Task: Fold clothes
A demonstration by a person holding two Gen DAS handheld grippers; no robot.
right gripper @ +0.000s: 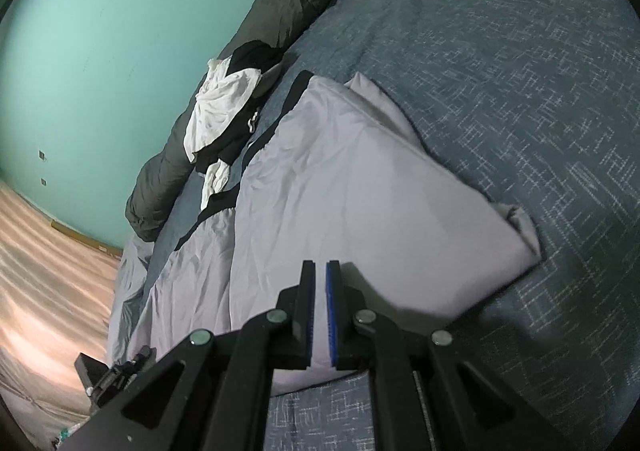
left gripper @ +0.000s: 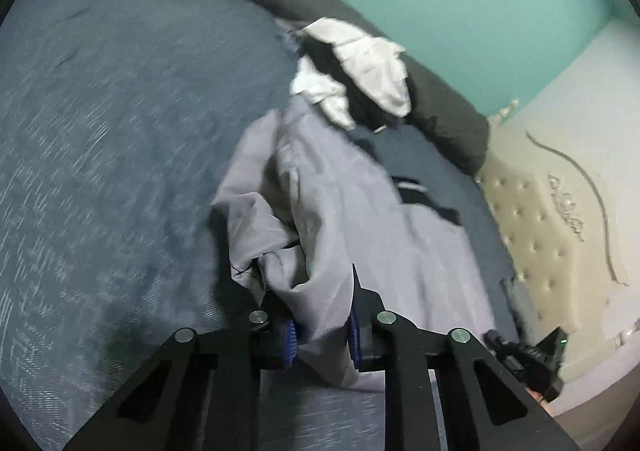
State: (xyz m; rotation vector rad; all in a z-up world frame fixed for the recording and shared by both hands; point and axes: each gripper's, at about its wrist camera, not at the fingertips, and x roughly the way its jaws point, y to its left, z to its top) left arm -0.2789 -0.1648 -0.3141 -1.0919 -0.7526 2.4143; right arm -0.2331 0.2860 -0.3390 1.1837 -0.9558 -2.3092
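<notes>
Both tongs (left gripper: 322, 325) (right gripper: 320, 291) pinch lilac garment (right gripper: 360, 179).

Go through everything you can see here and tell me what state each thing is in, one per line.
Left hand-held gripper: shut on the grey garment.
Right hand-held gripper: shut on the garment's edge.
Grey garment: partly folded flat, bunched at the left gripper.
White and black clothes: unfolded heap beside the dark duvet.
Dark duvet: rolled along the wall.
Blue bedspread: spread flat.

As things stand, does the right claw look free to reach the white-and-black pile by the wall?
Probably not: the right claw is pinching the grey garment, and the pile lies beyond it.
</notes>
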